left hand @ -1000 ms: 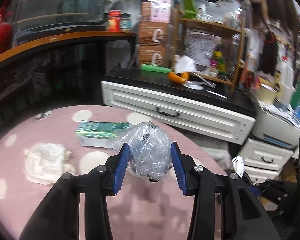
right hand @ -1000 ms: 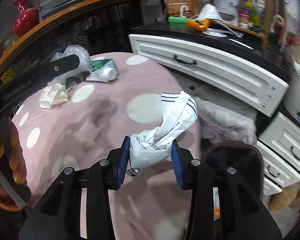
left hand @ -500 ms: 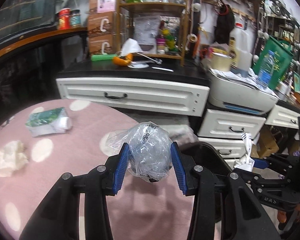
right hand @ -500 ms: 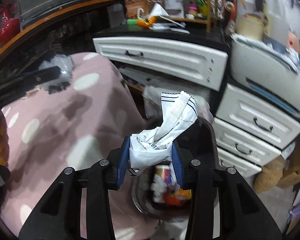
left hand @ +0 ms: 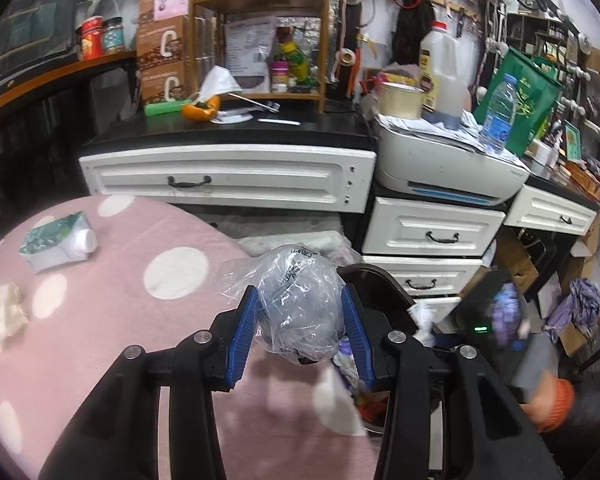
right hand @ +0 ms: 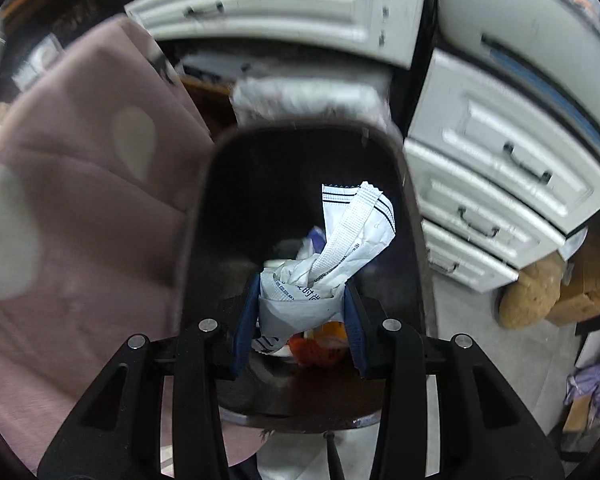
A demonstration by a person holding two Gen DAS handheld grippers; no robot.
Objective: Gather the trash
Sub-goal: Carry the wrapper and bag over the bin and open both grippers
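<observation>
Where tongs [left hand: 300, 330] clamp, crinkled plastic [left hand: 298, 304] balls.

A crowded workroom: white drawer fronts [left hand: 228, 178] with dark handles run beneath a black counter [left hand: 260, 128] at twelve o'clock, where a wooden shelf rack [left hand: 260, 40] stands packed with bottles and packets. A white printer [left hand: 440, 168] sits at two o'clock under loose papers, a green bag [left hand: 528, 96] behind it. A pink cloth with white dots [left hand: 112, 320] fills eight o'clock. Cardboard boxes [left hand: 162, 60] stack at eleven.
</observation>
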